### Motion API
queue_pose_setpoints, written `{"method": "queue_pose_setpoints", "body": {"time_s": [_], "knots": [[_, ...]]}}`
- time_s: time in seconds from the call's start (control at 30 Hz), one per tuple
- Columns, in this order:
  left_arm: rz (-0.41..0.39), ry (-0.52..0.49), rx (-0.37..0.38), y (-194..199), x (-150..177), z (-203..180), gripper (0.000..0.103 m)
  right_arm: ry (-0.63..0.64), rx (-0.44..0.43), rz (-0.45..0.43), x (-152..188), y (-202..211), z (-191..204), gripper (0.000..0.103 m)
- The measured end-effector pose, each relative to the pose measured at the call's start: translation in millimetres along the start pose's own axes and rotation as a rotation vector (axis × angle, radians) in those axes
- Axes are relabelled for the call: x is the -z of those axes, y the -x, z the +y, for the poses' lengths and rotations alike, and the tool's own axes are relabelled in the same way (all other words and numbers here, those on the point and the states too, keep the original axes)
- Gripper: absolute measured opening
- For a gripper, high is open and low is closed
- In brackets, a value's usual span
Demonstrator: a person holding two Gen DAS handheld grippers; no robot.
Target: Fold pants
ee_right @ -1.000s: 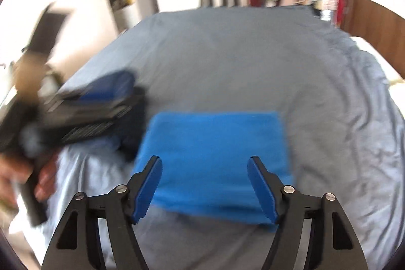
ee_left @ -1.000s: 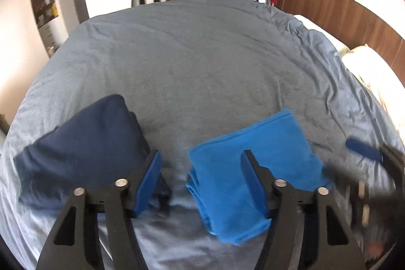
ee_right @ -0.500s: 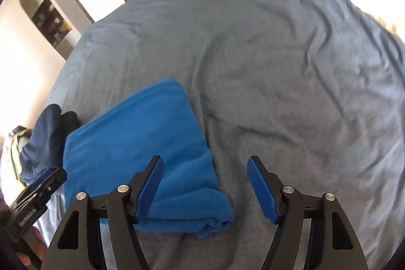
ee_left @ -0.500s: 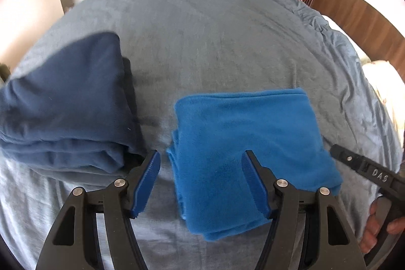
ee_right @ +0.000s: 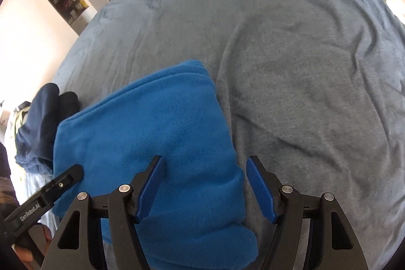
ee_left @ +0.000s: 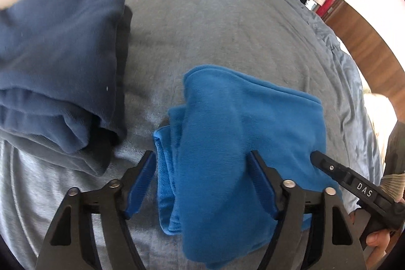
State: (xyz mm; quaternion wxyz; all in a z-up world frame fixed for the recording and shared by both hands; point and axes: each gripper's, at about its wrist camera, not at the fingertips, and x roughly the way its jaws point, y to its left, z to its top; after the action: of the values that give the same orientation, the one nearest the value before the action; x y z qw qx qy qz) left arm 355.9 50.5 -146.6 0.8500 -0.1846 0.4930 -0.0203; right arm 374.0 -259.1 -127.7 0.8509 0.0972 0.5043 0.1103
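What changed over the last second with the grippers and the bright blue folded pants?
Both grippers came down closer to the bright blue fleece folded pants. The left gripper now straddles their left edge and the right gripper their right edge, jaws open, nothing grasped yet. The dark navy folded garment and the grey bedspread stayed put.

bright blue pants, folded, on bed
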Motion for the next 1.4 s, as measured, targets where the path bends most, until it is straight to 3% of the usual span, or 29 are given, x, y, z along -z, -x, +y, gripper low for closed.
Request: {"method": "queue_pose_setpoints", "body": {"time_s": [0.3, 0.43, 0.5, 0.6, 0.8, 1.07, 1.4], "knots": [[0.028, 0.101, 0.057, -23.4, 6.2, 14.7, 0.089, -0.032, -0.003, 0.050, -0.2, -22.9, -6.7, 0.068], [0.042, 0.128, 0.084, -32.7, 6.9, 16.7, 0.089, -0.052, -0.012, 0.063, -2.4, -30.2, -8.5, 0.067], [0.044, 0.143, 0.097, -34.1, 7.4, 16.7, 0.085, -0.050, -0.013, 0.065, -2.4, -32.2, -8.0, 0.067], [0.048, 0.153, 0.120, -32.4, 6.4, 13.0, 0.068, -0.058, -0.019, 0.070, -3.1, -34.2, -7.2, 0.062], [0.040, 0.041, 0.113, -15.1, -0.1, -5.7, 0.046, -0.041, 0.000, 0.051, -6.8, -23.7, 0.0, 0.046], [0.022, 0.002, 0.138, 12.0, -1.1, -7.3, 0.036, 0.037, 0.075, -0.033, -3.3, 10.0, 20.8, 0.027], [-0.047, -0.011, 0.231, 65.1, -1.0, -4.2, 0.034, 0.074, 0.076, -0.130, -0.9, 63.3, 37.1, 0.021]]}}
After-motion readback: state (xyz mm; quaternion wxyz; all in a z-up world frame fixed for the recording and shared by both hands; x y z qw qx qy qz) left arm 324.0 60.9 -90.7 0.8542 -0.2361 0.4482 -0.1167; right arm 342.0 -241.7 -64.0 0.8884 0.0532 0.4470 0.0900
